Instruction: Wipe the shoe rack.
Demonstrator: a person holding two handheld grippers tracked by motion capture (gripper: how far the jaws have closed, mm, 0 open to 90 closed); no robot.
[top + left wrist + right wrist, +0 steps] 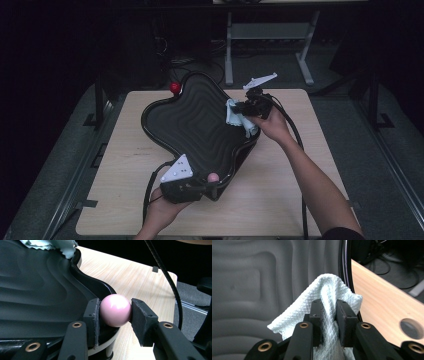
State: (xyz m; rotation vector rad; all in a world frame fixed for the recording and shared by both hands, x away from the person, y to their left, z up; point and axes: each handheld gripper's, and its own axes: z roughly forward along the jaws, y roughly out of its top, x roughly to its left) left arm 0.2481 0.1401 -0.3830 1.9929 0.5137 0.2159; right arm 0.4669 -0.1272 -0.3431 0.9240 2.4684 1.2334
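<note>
A large black tray [165, 120] with wavy ridges lies tilted across the wooden table. At its near corner a pink ball [115, 310] is fixed to the rim, and my left gripper [114, 315] is shut on that ball. The same pink ball [213, 177] peeks out beside the left gripper [192, 187] in the high view. My right gripper [329, 315] is shut on a pale blue waffle-weave cloth [325, 293], which rests against the tray's ribbed surface [249, 277] near its right rim. The cloth [234, 114] sits at the tray's right edge, by the right gripper [246, 107].
A red ball [174, 87] sits at the tray's far corner. The wooden table [295, 165] has bare surface on the right and front. A round hole [410, 326] is in the tabletop near the right gripper. Dark floor, cables and a metal stand lie beyond.
</note>
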